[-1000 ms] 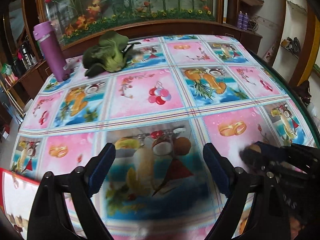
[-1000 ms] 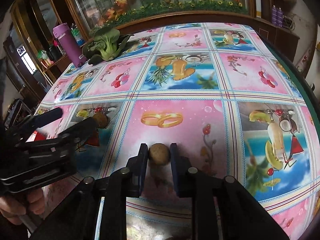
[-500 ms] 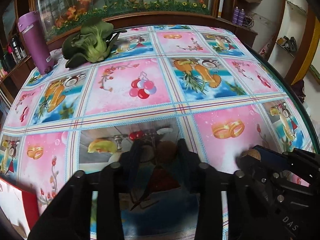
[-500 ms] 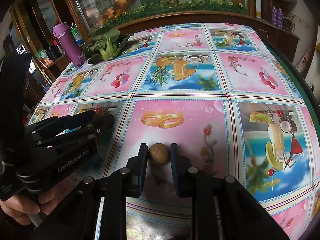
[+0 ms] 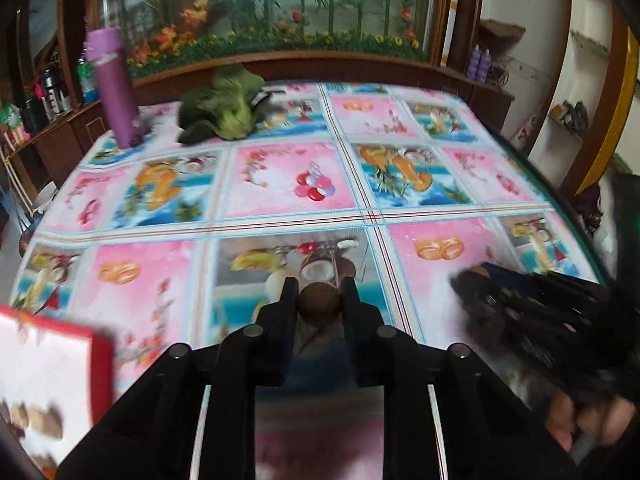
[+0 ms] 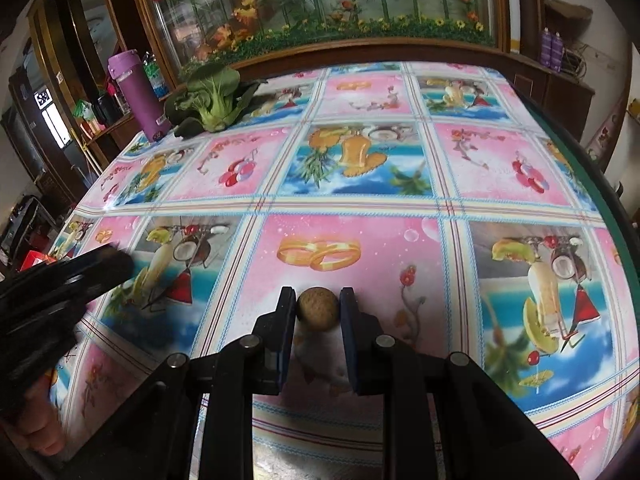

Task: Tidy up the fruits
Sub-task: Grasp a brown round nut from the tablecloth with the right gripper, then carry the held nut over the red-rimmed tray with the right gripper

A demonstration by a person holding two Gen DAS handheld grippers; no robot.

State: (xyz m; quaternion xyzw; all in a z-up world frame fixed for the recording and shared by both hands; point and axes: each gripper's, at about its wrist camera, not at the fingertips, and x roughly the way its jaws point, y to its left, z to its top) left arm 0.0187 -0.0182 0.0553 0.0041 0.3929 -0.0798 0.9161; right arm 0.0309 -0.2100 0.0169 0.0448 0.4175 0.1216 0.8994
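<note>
Brown fruit (image 5: 319,299) clamped between left jaws, tan fruit (image 6: 317,308) between right jaws

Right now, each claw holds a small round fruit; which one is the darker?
The left claw's fruit, dark brown and smooth-looking. The right claw's fruit is paler, tan and speckled.

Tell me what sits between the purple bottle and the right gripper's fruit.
Only bare tablecloth between the purple bottle and brown fruit, per right wrist view; greens sit aside.
</note>
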